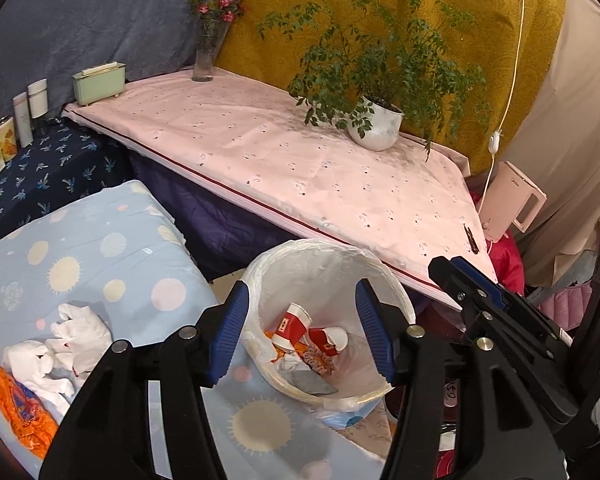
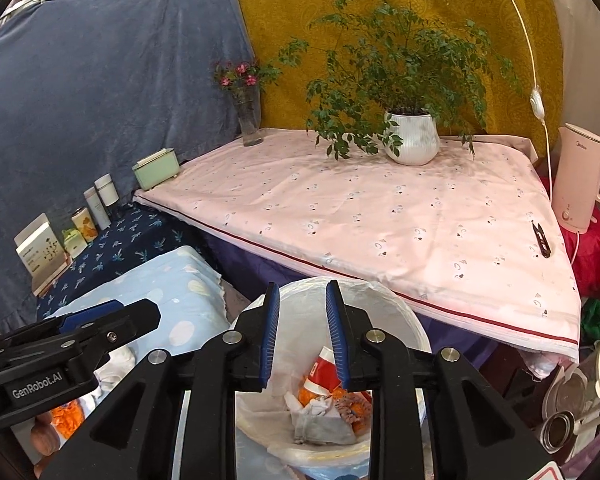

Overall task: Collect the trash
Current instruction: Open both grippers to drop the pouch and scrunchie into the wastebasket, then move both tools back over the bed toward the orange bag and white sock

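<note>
Left wrist view has the left claw [image 1: 302, 332] spread wide and empty right over the mouth of the white bin [image 1: 396, 292], low in the middle of the frame; the right claw [image 2: 302, 336], seen in its own view, stands parted more narrowly, also with nothing between its pads, above the same bin [image 2: 412, 328]; red paper cups [image 1: 296, 322], a grey tissue [image 1: 314, 384] and orange scraps lie at the bottom, so the drop looks done; more trash waits at the lower left of the left view on the pale blue spotted bed cover [image 1: 100, 248]: crumpled white tissues [image 1: 66, 344] and an orange wrapper [image 1: 20, 412]; to do the next pick well, I would lift both claws clear of the bin's liner [image 1: 260, 276] before swinging over, so the rim is not caught and tipped; then come down on one tissue wad with the claw wide, close on its bulk rather than a loose corner, and avoid pinching the bed cover beneath.
</note>
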The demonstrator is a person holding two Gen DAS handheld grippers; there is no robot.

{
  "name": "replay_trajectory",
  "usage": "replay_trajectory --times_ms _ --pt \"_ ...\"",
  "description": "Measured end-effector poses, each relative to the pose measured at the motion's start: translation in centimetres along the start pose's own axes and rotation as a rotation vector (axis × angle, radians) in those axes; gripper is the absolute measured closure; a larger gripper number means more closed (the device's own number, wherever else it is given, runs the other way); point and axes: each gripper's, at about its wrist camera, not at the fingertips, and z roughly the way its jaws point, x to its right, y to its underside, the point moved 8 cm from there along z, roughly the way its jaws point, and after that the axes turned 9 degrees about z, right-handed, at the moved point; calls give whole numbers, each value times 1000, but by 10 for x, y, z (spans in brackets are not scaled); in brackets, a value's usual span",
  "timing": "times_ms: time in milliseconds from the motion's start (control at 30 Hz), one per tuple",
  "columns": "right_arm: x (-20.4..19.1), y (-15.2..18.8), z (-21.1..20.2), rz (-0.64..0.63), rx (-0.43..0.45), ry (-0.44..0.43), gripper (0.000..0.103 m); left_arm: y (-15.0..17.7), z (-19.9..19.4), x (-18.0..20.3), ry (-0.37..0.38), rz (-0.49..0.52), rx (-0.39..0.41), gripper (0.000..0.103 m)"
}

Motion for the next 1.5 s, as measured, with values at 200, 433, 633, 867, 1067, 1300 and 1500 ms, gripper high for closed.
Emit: replay_trajectory --times_ms 200,433,633,867,1067,1300,1500 --pt "-15 2 -6 -16 7 -17 68 4 -9 -14 -29 -21 7 50" --pt "-36 7 -11 -40 -1 -48 67 14 -20 -35 -75 -63 4 50" --pt "-62 18 -13 -74 -14 -82 66 30 -37 -63 -126 -111 13 50" --pt "-94 36 -14 -110 -38 -126 62 57 -57 -108 -194 -189 11 50" --pt "-131 56 -13 -157 -68 -173 62 81 -76 -147 -281 -249 0 50" --pt "-176 85 -9 -210 -120 -232 61 119 -97 -201 -402 -327 -32 49" --pt "-213 116 -4 -267 -170 -277 61 165 -108 -245 -467 -434 -88 47"
